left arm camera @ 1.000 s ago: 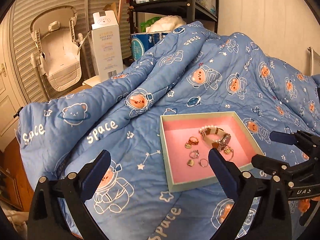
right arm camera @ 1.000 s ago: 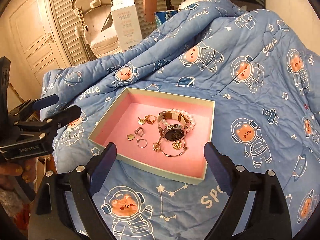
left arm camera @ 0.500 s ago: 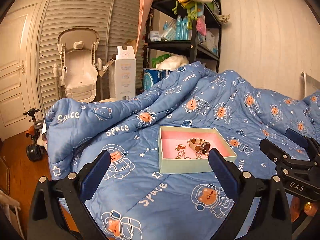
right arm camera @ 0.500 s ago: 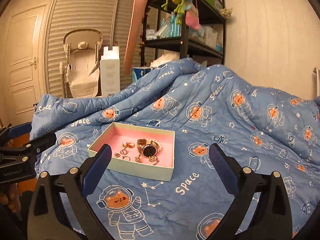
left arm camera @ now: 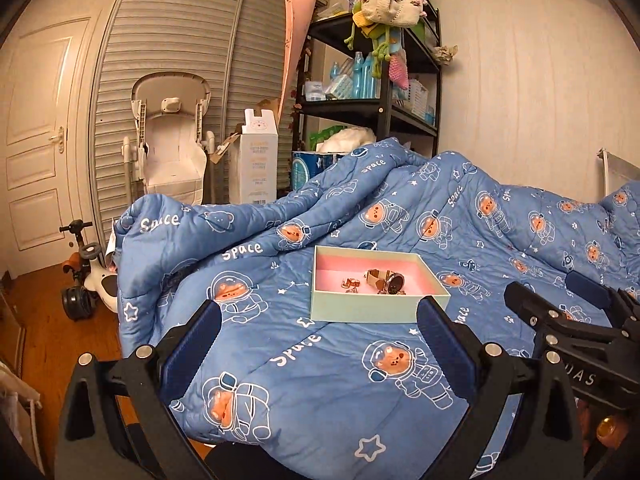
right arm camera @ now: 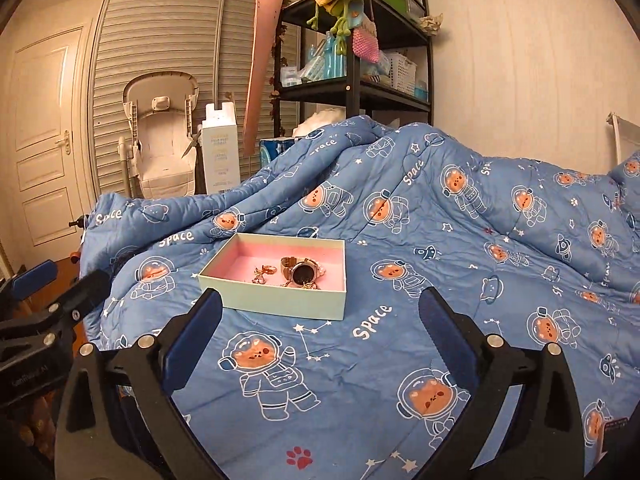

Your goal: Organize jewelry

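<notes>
The pale green box point(left arm camera: 380, 308) with pink lining lies on the blue space-print quilt point(left arm camera: 320, 380), ahead of both tongs and well apart from them; inside lie a watch point(right arm camera: 301, 274), rings point(right arm camera: 264, 271) and other small gold pieces; the left gripper point(left arm camera: 320, 340) stands wide, nothing between its pads; the right gripper point(right arm camera: 320, 336) has just been opening and stands wide, likewise holding nothing; bare quilt surrounds the box on all sides; the quilt's left edge drops to wooden floor point(left arm camera: 48, 320).

One pale green box point(right arm camera: 280, 300) sits on one blue quilt point(right arm camera: 440, 240). Inside the box lie one watch point(right arm camera: 300, 274) and a few small rings point(right arm camera: 264, 271), too small to count. Behind the box stands one black shelf point(left arm camera: 384, 108).
</notes>
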`<state>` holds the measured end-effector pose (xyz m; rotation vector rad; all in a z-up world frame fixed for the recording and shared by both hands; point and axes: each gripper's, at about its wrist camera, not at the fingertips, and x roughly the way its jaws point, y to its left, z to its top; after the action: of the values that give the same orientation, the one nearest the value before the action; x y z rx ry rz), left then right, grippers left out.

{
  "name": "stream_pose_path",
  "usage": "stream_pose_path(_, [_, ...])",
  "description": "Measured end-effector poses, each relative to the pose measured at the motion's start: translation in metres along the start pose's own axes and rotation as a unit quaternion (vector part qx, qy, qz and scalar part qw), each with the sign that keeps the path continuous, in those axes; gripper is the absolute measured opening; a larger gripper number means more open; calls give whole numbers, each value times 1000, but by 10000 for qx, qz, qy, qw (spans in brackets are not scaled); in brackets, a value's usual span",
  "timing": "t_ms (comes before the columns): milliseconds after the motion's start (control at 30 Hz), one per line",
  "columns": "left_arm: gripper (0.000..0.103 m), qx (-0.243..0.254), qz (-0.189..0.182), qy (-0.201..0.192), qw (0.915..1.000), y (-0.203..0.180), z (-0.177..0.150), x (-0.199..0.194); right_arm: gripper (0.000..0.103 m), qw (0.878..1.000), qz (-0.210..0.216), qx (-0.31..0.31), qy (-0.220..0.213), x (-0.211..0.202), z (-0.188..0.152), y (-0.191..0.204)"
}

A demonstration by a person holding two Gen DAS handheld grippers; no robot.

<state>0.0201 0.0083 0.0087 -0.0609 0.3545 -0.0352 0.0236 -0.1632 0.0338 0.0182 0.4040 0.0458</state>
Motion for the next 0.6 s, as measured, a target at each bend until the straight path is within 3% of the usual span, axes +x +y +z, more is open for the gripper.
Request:
stream_pose_path(167, [96, -2, 29, -135, 9999, 2, -1, -8, 97, 9996, -94, -69, -249, -11, -3, -1])
stream_pose_path(600, [96, -94, 96, -147, 9998, 11, 2, -11, 97, 9994, -50, -79, -330, -15, 1, 0])
